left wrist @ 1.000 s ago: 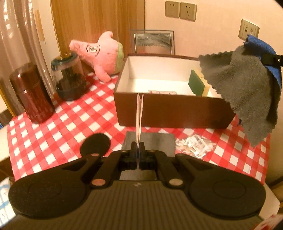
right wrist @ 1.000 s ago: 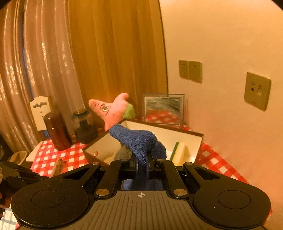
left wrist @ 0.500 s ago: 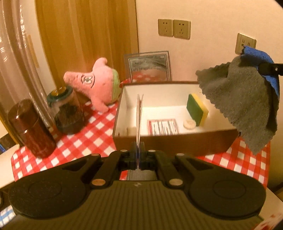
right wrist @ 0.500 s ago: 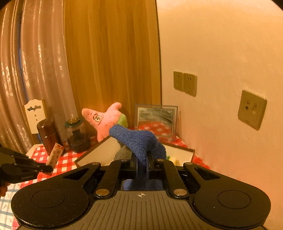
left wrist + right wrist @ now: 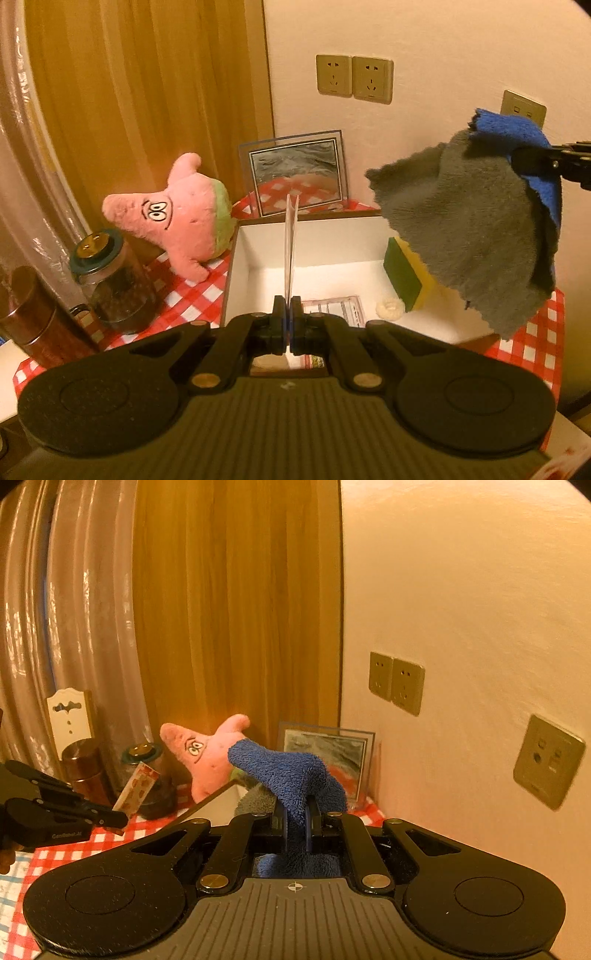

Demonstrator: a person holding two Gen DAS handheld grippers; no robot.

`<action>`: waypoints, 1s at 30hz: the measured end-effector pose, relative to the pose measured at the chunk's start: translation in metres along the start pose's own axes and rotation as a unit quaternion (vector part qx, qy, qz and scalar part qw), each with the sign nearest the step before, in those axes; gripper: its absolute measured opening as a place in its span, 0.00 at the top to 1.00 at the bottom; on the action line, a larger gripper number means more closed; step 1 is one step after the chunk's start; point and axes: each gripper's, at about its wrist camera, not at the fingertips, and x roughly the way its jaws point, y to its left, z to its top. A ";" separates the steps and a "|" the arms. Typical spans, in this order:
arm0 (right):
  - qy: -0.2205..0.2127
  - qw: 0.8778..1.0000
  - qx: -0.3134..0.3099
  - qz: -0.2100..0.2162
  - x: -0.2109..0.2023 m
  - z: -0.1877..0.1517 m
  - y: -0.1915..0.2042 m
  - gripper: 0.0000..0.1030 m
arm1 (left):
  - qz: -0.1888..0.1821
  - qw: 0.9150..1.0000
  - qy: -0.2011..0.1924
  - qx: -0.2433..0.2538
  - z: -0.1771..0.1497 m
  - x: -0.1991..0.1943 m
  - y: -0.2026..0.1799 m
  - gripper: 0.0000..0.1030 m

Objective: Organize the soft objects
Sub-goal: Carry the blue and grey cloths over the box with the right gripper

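Soft blue-and-grey terry cloth (image 5: 476,236) hangs in the air over the right end of the open brown box with a white inside (image 5: 332,240), pinched at its blue corner by the right gripper (image 5: 295,827), whose fingers are pressed together on the fabric; the loose grey part drapes down, which probably lets it drop straight into the box once freed. Over the left part of the box, the left gripper (image 5: 291,319) has its fingers pressed together on a thin flat printed packet (image 5: 291,243), held edge-on and upright, likely so that it slips in beside what is already there: a green-and-yellow sponge (image 5: 404,280) leaning at the right wall, a small pale ring (image 5: 389,308) and a printed card (image 5: 332,308) on the floor. Left of the box, a pink star-shaped plush toy (image 5: 177,225) lies on the red-checked counter (image 5: 192,291), not yet put away, near a dark glass jar (image 5: 110,288)
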 end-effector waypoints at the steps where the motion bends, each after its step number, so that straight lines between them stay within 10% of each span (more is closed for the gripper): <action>1: 0.001 1.000 0.000 0.000 0.004 0.001 -0.002 0.92 | 0.000 1.000 0.003 -0.001 0.003 0.006 -0.001 0.97; 30: 0.093 0.994 0.043 0.021 0.137 -0.029 -0.040 0.92 | -0.002 0.995 0.099 0.004 0.025 0.148 -0.010 0.97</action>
